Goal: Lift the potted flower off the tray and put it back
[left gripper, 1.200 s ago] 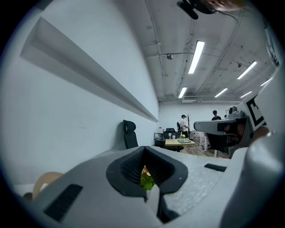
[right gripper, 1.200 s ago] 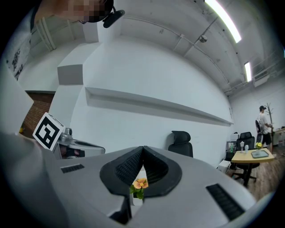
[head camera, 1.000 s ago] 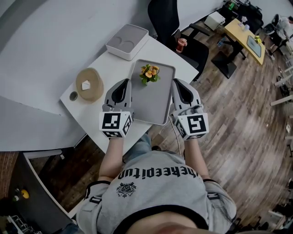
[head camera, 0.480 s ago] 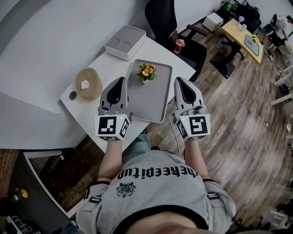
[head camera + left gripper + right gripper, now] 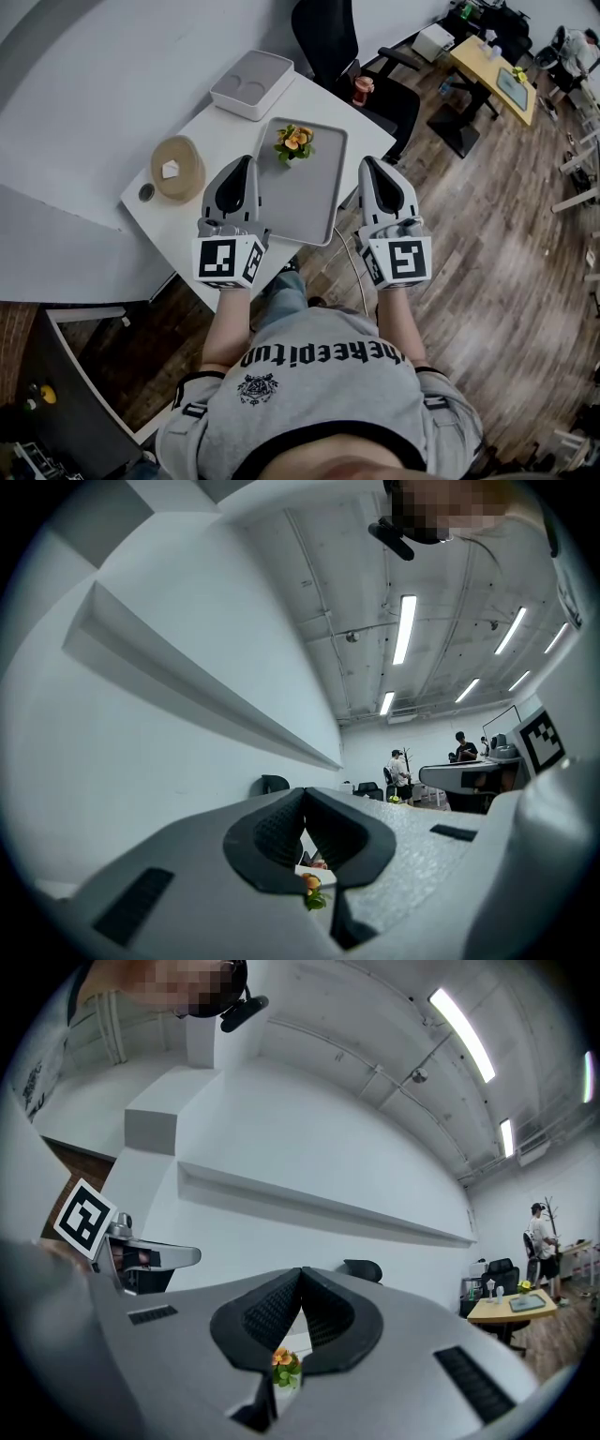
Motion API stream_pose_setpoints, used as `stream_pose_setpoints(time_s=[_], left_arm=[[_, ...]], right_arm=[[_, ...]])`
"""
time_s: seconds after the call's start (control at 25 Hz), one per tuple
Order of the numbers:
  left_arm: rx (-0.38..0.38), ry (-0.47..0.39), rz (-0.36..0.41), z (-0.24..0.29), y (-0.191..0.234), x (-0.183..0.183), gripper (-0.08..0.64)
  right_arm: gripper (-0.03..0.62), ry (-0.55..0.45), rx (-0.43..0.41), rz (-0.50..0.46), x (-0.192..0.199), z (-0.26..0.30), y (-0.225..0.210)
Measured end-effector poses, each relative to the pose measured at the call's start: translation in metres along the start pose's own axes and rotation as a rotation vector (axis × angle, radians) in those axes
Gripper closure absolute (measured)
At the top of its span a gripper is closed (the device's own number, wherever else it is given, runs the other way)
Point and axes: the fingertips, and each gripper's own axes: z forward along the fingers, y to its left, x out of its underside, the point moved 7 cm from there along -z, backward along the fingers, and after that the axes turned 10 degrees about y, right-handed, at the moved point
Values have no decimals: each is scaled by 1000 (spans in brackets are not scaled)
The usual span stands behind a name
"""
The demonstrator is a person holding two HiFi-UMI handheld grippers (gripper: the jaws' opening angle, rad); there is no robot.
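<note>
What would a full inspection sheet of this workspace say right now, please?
Surface: white table, nothing spilled.
Job's things: the flower stands upright at the far end of the grey tray, and the rest of the tray is bare.
Clutter: grey box at the far corner; round tan dish holding a small white thing; small dark disc beside it.
Grippers: left gripper and right gripper are shut and empty, one on each side of the tray.
Cables: a thin lead seems to hang near the table's edge.
Surroundings: black chair, wooden floor, other desks beyond.
</note>
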Motion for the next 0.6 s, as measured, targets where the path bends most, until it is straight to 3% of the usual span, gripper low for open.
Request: stream_pose_setpoints(time_s=[0.6], left_arm=[[-13, 11, -7, -2, -5, 2, 555]], right_arm=[[589, -3, -11, 1, 0, -5, -2]])
